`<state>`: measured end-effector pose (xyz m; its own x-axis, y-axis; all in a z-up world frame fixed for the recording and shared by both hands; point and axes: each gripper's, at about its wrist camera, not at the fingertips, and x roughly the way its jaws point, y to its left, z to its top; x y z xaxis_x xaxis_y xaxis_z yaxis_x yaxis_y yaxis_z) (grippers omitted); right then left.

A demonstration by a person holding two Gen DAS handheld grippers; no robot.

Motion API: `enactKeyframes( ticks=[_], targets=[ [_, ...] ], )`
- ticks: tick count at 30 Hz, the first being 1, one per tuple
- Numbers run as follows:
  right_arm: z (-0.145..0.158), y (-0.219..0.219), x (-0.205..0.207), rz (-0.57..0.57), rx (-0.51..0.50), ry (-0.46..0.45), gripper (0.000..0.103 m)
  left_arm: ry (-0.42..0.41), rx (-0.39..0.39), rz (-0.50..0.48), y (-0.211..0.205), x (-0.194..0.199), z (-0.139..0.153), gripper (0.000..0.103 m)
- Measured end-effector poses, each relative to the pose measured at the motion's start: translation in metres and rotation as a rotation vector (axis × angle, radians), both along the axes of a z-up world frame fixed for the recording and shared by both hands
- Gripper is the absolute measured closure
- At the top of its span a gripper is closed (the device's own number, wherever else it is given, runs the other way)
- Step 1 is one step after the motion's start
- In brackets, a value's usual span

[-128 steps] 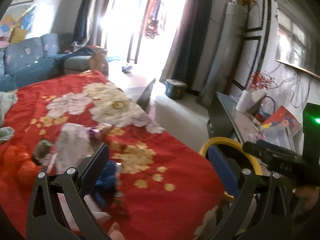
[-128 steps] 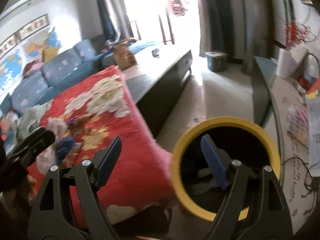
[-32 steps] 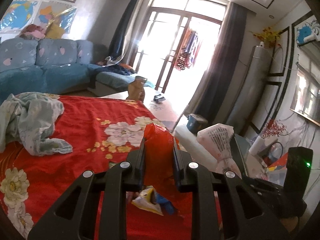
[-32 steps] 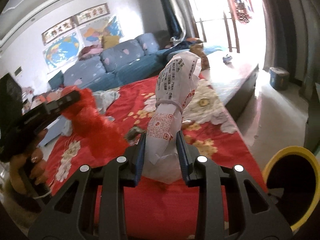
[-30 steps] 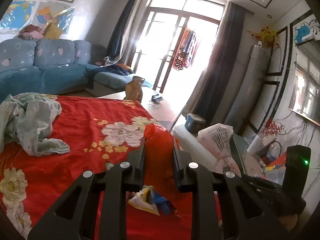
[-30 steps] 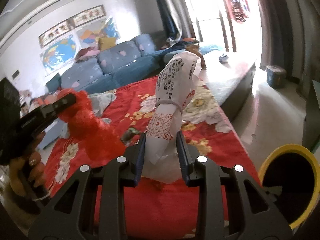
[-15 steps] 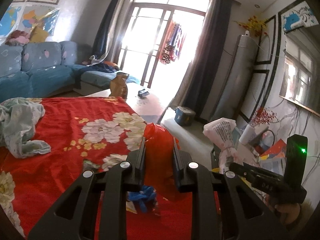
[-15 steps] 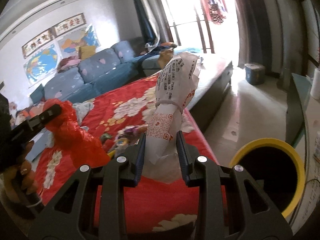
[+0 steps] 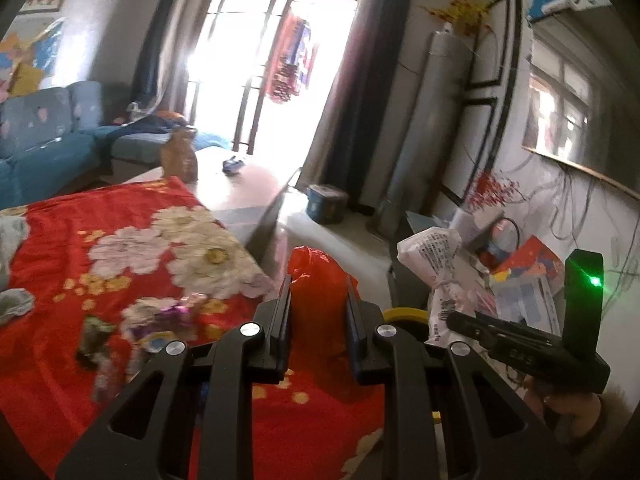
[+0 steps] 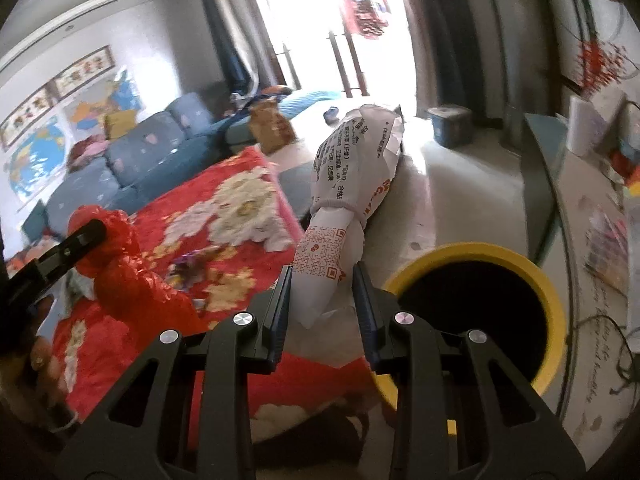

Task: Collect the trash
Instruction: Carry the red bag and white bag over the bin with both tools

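Note:
My left gripper (image 9: 319, 292) is shut on a crumpled red plastic bag (image 9: 318, 280), held over the edge of the red flowered blanket (image 9: 120, 248). My right gripper (image 10: 322, 284) is shut on a white printed paper bag (image 10: 352, 184) tied in the middle. Just right of it stands the yellow-rimmed bin (image 10: 476, 312) with a dark inside. In the left wrist view the white bag (image 9: 436, 256) shows at the right, and a sliver of the bin's yellow rim (image 9: 404, 314) shows behind my fingers. The red bag (image 10: 124, 276) shows at the left of the right wrist view.
Several loose wrappers (image 9: 160, 320) lie on the blanket. A grey cloth (image 9: 12, 264) lies at its left edge. A blue sofa (image 10: 132, 160) stands behind, a dark low table (image 9: 240, 196) and a blue box (image 9: 326, 202) beyond, and a cluttered sideboard (image 10: 592, 240) right of the bin.
Both grippers have swung right, off the middle of the blanket toward its edge and the bin, each keeping its bag. The bin's opening now fills more of the right wrist view.

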<state>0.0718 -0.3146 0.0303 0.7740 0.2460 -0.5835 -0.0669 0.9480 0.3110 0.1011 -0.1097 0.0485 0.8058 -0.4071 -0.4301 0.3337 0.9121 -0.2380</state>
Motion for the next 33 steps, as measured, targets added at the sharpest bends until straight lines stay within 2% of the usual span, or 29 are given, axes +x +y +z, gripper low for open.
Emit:
enactKeyframes(
  ticks=[16,24,33],
  targets=[
    [-0.041,-0.069,-0.003,-0.19,0.024,0.088,0.079,0.06,0.036,-0.193,-0.098,0.022,-0.048,0.082],
    [-0.062,-0.092,0.003,-0.245,0.045,0.141,0.079,0.109,0.037,-0.236,-0.127,0.037,-0.074,0.082],
    [-0.093,-0.118,0.007,-0.313,0.075,0.222,0.078,0.143,0.086,-0.285,-0.17,0.054,-0.102,0.082]
  ],
)
